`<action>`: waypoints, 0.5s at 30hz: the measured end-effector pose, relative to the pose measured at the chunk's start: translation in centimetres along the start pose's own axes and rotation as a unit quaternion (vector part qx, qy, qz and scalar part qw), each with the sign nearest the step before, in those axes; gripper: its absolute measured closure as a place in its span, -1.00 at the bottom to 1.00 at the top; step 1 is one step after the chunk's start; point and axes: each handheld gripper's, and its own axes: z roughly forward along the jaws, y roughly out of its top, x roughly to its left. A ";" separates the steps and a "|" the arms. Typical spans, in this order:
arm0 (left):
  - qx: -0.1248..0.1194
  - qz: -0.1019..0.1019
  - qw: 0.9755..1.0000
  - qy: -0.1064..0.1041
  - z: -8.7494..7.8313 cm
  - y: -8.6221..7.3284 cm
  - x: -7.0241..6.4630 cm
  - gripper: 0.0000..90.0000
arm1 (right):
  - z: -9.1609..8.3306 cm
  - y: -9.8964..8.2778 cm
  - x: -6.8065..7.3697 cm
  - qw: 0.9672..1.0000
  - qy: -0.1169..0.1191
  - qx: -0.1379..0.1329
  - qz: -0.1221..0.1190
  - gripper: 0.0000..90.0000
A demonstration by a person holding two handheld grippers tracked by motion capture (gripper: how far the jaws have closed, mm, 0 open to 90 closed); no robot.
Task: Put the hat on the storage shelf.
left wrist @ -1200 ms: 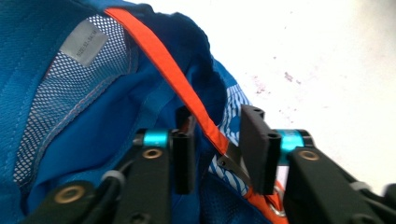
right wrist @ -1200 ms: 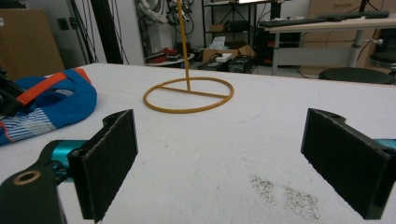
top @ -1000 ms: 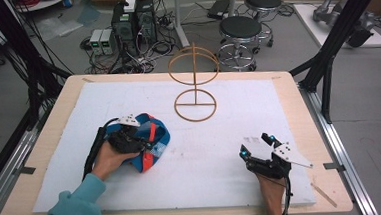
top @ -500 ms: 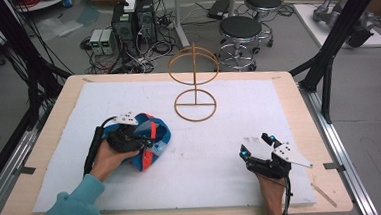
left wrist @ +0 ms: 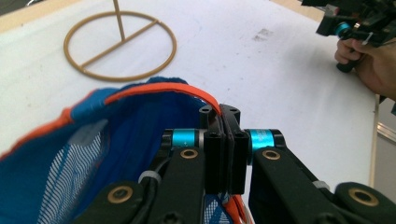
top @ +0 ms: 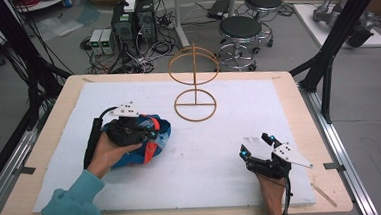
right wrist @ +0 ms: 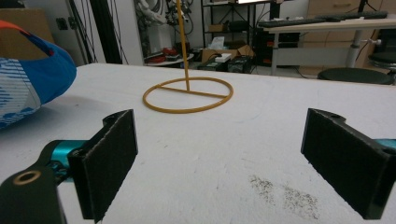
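A blue and orange cap (top: 163, 133) lies on the white mat at the left. My left gripper (top: 151, 135) is shut on its orange-trimmed edge, seen close up in the left gripper view, where the jaws (left wrist: 219, 113) pinch the orange rim over the blue fabric (left wrist: 116, 135). A gold wire stand (top: 194, 73), a ring on a pole over a ring base, stands beyond the cap at the mat's middle back. My right gripper (top: 255, 144) rests open at the front right, nothing between its pads (right wrist: 112, 158). The cap (right wrist: 28, 88) shows at the left of the right gripper view.
The white mat (top: 229, 115) covers most of the wooden table. The stand's base ring (right wrist: 187, 109) lies ahead of the right gripper. Black frame posts (top: 326, 69) stand at the table's right and left; stools and computer gear sit on the floor behind.
My left hand has lifted a little with the cap's edge in its jaws, and the cap has risen with it. The right gripper has not moved.
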 end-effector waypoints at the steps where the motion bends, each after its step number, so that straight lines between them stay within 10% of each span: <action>1: -0.001 0.005 1.000 0.001 -0.2 0.4 -0.1 0.96 | 0.0 0.0 0.0 1.000 0.000 0.000 -0.001 -0.78; 15: -0.032 0.040 0.999 0.002 -1.7 4.0 -1.7 0.96 | 0.0 0.0 0.0 1.000 0.000 -0.001 -0.006 -0.78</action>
